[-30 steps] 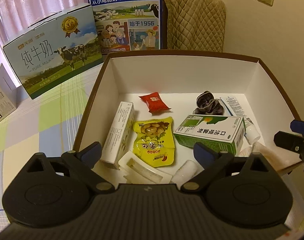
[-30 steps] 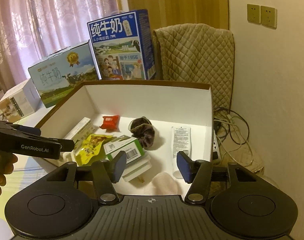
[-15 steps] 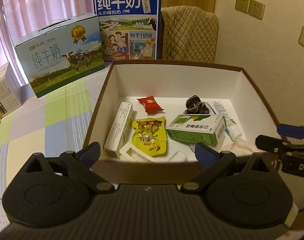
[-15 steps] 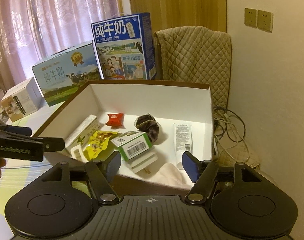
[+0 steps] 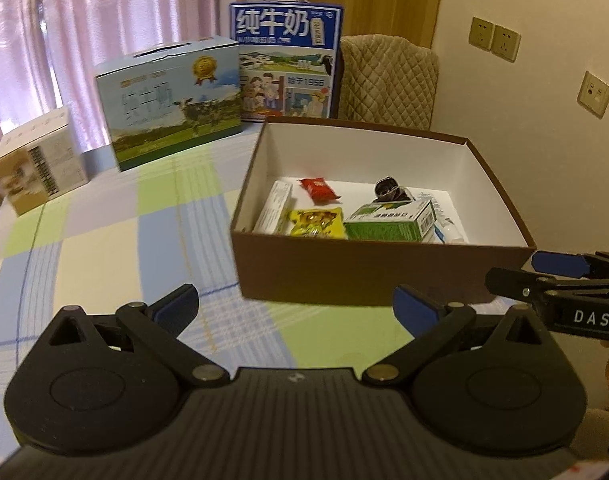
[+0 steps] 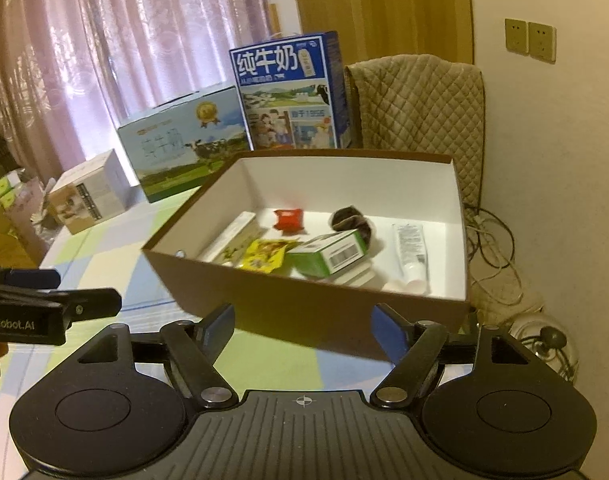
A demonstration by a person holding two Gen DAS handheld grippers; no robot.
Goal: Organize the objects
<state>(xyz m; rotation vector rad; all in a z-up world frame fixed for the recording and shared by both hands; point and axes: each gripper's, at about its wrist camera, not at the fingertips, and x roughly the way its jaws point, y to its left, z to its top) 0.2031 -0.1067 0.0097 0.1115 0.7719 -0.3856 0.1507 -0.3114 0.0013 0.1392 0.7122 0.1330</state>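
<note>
Two milk cartons (image 5: 176, 100) stand beside pink curtains (image 6: 104, 40).

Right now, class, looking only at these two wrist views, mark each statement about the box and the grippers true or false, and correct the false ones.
1. The left gripper is open and holds nothing. True.
2. The red snack packet lies on the checked tablecloth. False: it lies inside the brown box.
3. The green carton lies in that box. True.
4. The right gripper is shut on the white tube. False: it is open and empty.
</note>
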